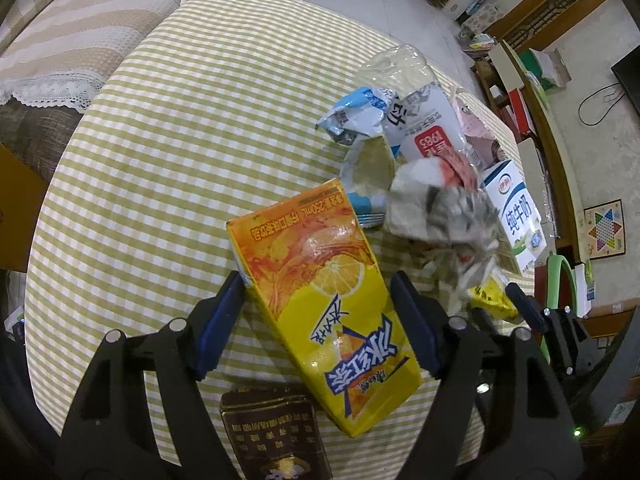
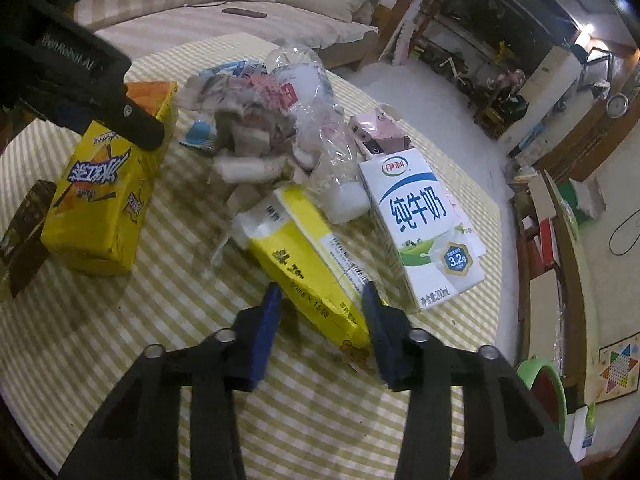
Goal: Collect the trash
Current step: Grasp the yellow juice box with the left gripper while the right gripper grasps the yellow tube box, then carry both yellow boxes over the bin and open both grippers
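Collection has barely begun: the left gripper (image 1: pixel 316 312) straddles the iced-tea carton (image 1: pixel 320 288) mid-table, the right gripper (image 2: pixel 320 320) brackets the yellow box (image 2: pixel 308 256), and wrappers (image 2: pixel 256 128) remain piled toward the table's (image 2: pixel 120 320) far edge.

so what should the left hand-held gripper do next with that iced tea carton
Probably lift it. The left hand-held gripper has its blue pads against both sides of the yellow iced tea carton, which lies on the checked tablecloth. The grip looks set, so raising it clear of the dark box seems the natural step.

"3.2g", "200mL" on milk carton (image 2: pixel 420 232)
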The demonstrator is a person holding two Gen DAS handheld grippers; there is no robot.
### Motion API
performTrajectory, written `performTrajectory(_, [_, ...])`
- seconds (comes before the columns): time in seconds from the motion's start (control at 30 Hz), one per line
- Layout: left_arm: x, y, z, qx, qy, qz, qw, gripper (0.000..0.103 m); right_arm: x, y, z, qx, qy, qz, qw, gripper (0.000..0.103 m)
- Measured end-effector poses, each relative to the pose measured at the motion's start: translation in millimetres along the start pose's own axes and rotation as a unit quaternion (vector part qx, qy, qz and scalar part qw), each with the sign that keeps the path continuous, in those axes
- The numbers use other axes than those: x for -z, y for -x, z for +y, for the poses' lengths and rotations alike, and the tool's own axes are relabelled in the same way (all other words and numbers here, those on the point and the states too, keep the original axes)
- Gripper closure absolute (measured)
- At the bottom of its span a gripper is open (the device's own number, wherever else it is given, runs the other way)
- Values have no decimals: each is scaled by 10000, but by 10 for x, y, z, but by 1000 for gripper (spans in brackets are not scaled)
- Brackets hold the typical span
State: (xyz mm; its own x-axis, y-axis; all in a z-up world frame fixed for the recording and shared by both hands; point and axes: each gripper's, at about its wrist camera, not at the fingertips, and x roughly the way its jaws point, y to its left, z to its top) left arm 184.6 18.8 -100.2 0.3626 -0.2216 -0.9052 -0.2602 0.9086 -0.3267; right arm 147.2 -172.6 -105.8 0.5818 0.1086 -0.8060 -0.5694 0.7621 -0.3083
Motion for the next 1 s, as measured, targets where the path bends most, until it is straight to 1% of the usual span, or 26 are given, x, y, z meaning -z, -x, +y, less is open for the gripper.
performTrajectory(0.03, [10, 15, 12, 8, 3, -8, 10000, 31, -9, 20, -14, -44, -56, -6, 10000, 74])
performTrajectory(0.07, [13, 25, 15, 17, 6, -17, 10000, 31, -20, 32, -33, -97, -120, 0, 9999, 84])
performTrajectory(0.1, [17, 47, 19, 26, 7, -35, 10000, 31, -21, 33, -66, -236, -253, 51, 9994, 93])
performTrajectory(0.17, [22, 85, 28, 48, 10, -71, 10000, 31, -9, 51, -104, -358, -440, 73, 9984, 98])
performTrajectory(0.33, [32, 244, 75, 90, -2, -216, 9997, 32, 3, 153, -197, -583, -816, 17, 9950, 98])
performTrajectory(0.4, [45, 302, 89, 93, 14, -279, 9996, 32, -11, 238, -189, -648, -856, -67, 9942, 98])
performTrajectory(0.5, [63, 419, 92, 118, 26, -396, 9991, 33, -37, 420, -195, -716, -955, -306, 9924, 98])
performTrajectory(0.63, [61, 640, 51, 141, -67, -670, 9976, 33, -98, 658, -222, -683, -1096, -578, 9899, 98])
performTrajectory(0.77, [66, 830, -76, 122, -206, -922, 9955, 33, -140, 866, -283, -707, -1286, -816, 9858, 98])
performTrajectory(0.83, [76, 914, -130, 129, -285, -1007, 9944, 33, -144, 960, -331, -699, -1363, -919, 9839, 98])
performTrajectory(1.0, [132, 1023, -274, 199, -469, -1080, 9928, 33, -125, 1203, -419, -627, -1555, -1168, 9789, 98])
